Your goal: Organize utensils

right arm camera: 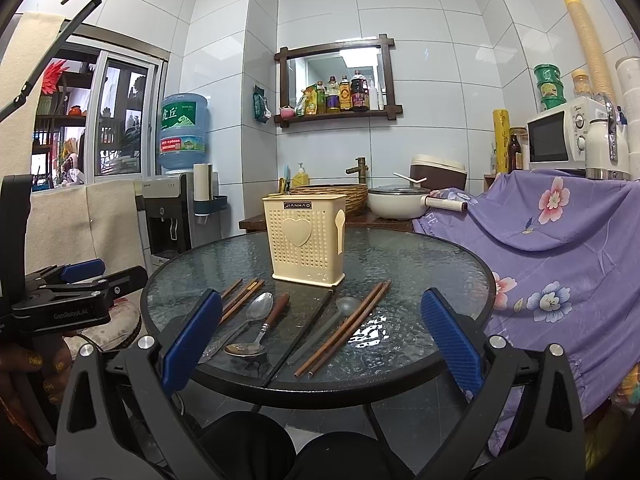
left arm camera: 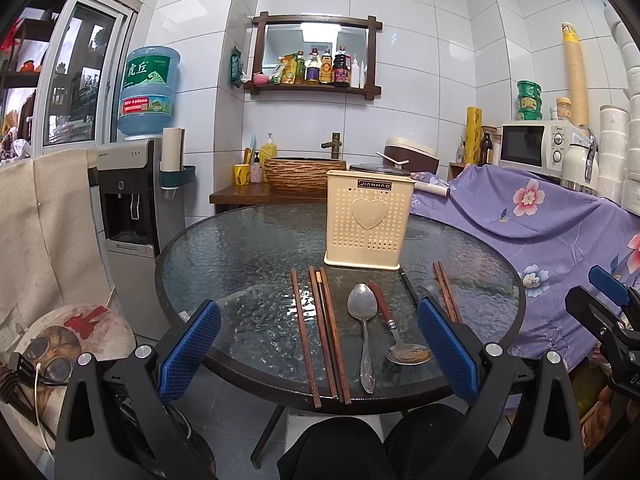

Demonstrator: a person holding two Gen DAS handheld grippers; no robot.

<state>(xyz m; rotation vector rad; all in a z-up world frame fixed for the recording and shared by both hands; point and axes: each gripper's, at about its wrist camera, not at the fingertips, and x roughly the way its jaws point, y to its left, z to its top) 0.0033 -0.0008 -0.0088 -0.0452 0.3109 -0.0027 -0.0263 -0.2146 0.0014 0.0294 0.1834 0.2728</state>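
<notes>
A cream perforated utensil holder (left arm camera: pixel 366 226) (right arm camera: pixel 306 238) stands upright on a round glass table (left arm camera: pixel 248 240) (right arm camera: pixel 420 264). In front of it lie several brown chopsticks (left arm camera: pixel 320 328) (right arm camera: pixel 240 300), a steel spoon (left arm camera: pixel 363 320) (right arm camera: pixel 256 312), a wooden-handled spoon (left arm camera: pixel 394 328) (right arm camera: pixel 260 332), a black chopstick (right arm camera: pixel 304 332), a clear spoon (right arm camera: pixel 332 324) and another chopstick pair (left arm camera: pixel 446 296) (right arm camera: pixel 348 328). My left gripper (left arm camera: pixel 320 350) is open and empty above the table's near edge. My right gripper (right arm camera: pixel 320 344) is open and empty too.
A purple floral cloth (left arm camera: pixel 540 216) (right arm camera: pixel 560 240) covers a counter on the right, with a microwave (left arm camera: pixel 532 146) (right arm camera: pixel 560 136) on top. A water dispenser (left arm camera: pixel 132 192) stands to the left. A sink counter (left arm camera: pixel 272 192) with a basin is behind the table.
</notes>
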